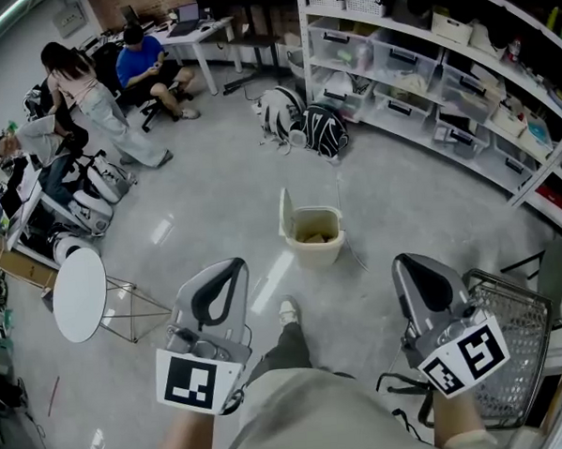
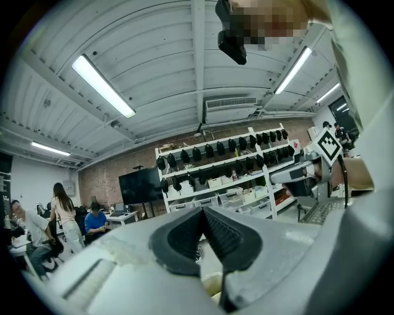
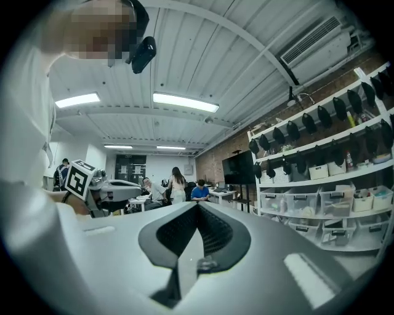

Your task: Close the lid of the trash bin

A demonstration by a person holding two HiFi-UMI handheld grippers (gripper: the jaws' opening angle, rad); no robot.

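A small beige trash bin point(image 1: 314, 236) stands on the grey floor ahead of me, its lid point(image 1: 285, 214) swung up on its left side and some rubbish inside. Both grippers are held close to my body, well short of the bin and apart from it. My left gripper point(image 1: 234, 264) is shut with nothing in it; in the left gripper view its ribbed pads point(image 2: 217, 232) meet at the tip. My right gripper point(image 1: 402, 260) is also shut and empty, its jaws closed together in the right gripper view point(image 3: 197, 208).
A wire basket cart point(image 1: 514, 340) stands close at my right. A round white folding table point(image 1: 80, 295) is at the left. Long shelves with bins point(image 1: 424, 80) line the right wall, with bags point(image 1: 304, 126) on the floor before them. People sit and stand at back left point(image 1: 95, 83).
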